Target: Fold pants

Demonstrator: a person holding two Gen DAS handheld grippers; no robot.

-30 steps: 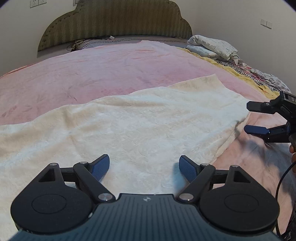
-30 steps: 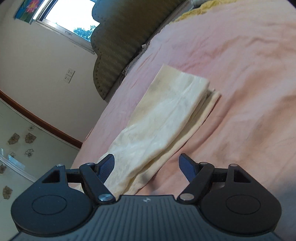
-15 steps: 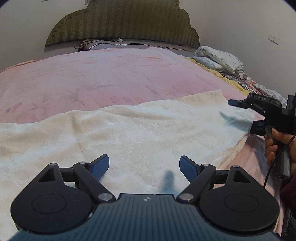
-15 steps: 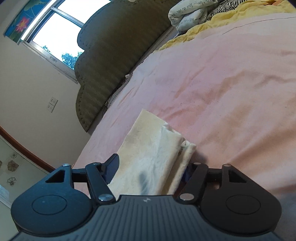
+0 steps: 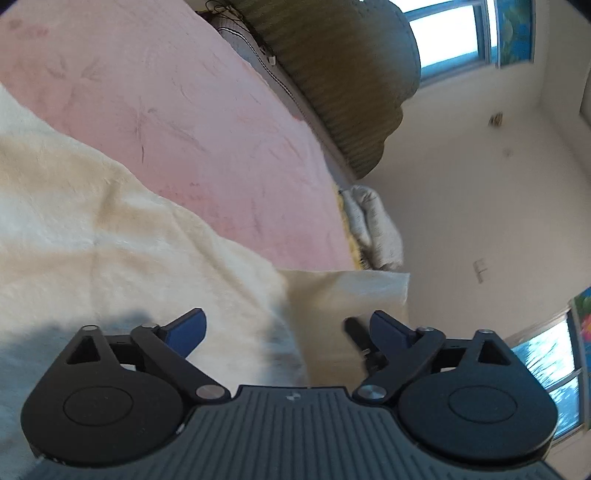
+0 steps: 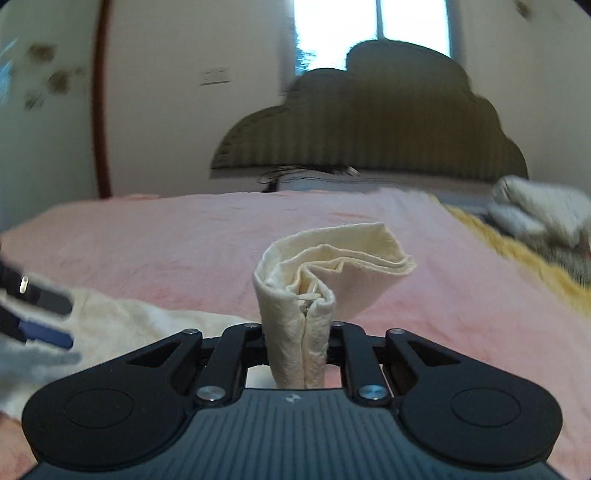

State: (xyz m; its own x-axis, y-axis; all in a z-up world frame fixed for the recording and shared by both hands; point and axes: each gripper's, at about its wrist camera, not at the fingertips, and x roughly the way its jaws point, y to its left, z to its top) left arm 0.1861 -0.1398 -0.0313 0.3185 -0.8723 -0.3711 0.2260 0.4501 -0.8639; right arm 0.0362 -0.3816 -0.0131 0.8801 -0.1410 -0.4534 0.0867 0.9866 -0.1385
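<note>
Pants (image 6: pixel 295 295) lie cream across the pink bed (image 6: pixel 166 236), one end pinched as the right gripper (image 6: pixel 297 339) jaws close; left gripper (image 5: pixel 288 328) jaws are opening, empty. Next, probably: carry that end across the bed.

Home bedroom, pink-covered bed (image 6: pixel 184 236), padded headboard (image 6: pixel 369 122), window (image 6: pixel 369 18)
</note>
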